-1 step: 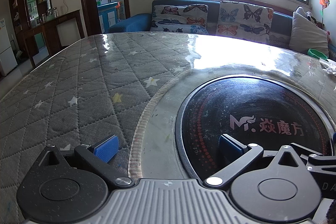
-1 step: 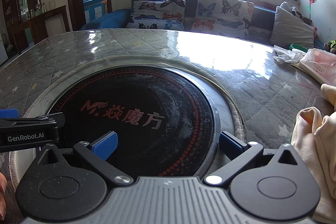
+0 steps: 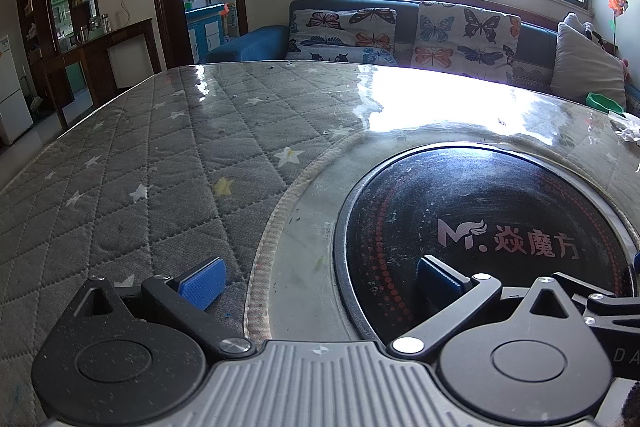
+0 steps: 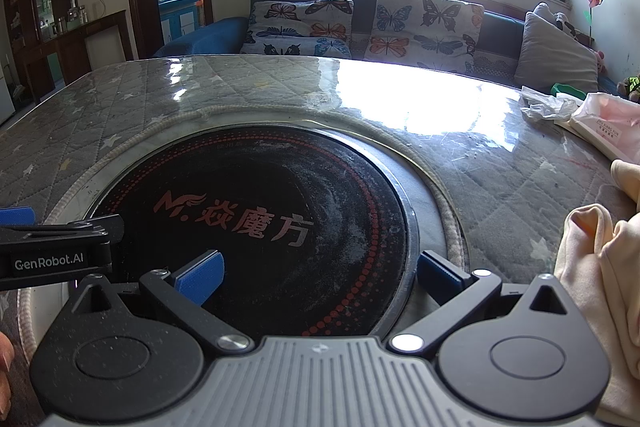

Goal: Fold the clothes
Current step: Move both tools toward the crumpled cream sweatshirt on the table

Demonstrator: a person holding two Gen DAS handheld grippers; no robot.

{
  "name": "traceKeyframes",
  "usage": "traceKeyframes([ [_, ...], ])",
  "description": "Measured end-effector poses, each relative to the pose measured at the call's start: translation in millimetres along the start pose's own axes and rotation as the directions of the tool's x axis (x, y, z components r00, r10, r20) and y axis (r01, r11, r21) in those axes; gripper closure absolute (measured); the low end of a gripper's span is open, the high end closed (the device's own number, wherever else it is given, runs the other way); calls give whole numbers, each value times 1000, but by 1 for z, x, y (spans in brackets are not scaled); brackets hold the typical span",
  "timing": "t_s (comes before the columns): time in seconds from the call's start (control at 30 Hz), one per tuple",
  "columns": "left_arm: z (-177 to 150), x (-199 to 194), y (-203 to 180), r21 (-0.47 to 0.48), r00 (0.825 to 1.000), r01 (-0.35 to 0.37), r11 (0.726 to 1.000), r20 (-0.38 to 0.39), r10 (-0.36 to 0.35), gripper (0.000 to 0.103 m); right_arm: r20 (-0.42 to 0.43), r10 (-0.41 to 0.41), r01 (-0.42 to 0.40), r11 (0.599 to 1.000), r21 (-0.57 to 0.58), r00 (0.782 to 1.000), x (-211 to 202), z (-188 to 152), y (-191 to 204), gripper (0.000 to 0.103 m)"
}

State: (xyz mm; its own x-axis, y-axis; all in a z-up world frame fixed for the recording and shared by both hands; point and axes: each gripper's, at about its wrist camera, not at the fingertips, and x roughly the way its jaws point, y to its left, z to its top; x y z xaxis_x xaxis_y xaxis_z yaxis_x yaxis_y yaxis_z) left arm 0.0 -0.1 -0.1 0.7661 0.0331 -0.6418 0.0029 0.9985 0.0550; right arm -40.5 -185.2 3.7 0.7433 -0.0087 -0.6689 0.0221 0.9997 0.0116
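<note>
While both sets of blue-padded fingers [image 3: 202,283] gape empty above the round black glass hob [image 4: 256,239], soft cream clothes [image 4: 600,291] lie crumpled on the quilted grey tabletop [image 3: 160,167].

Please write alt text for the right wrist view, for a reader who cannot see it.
The open, empty right gripper hovers over a black round cooktop set in a quilted grey table. A cream garment lies at the right; a sofa stands behind.
</note>
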Motion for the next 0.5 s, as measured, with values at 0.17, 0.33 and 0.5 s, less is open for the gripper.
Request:
traceKeyframes([
  [0.17,0,0,0,4,1000,0,1000,-2,0,0,-3,4,-4,1000,-14,1000,1,0,2,0],
  [0.33,2,3,-3,8,1000,1,1000,-4,-1,0,-7,12,-12,1000,-14,1000,-6,-3,2,0],
  [0.5,2,-2,0,-16,1000,18,1000,-7,-18,0,8,9,-9,1000,-12,1000,-18,-7,2,0],
])
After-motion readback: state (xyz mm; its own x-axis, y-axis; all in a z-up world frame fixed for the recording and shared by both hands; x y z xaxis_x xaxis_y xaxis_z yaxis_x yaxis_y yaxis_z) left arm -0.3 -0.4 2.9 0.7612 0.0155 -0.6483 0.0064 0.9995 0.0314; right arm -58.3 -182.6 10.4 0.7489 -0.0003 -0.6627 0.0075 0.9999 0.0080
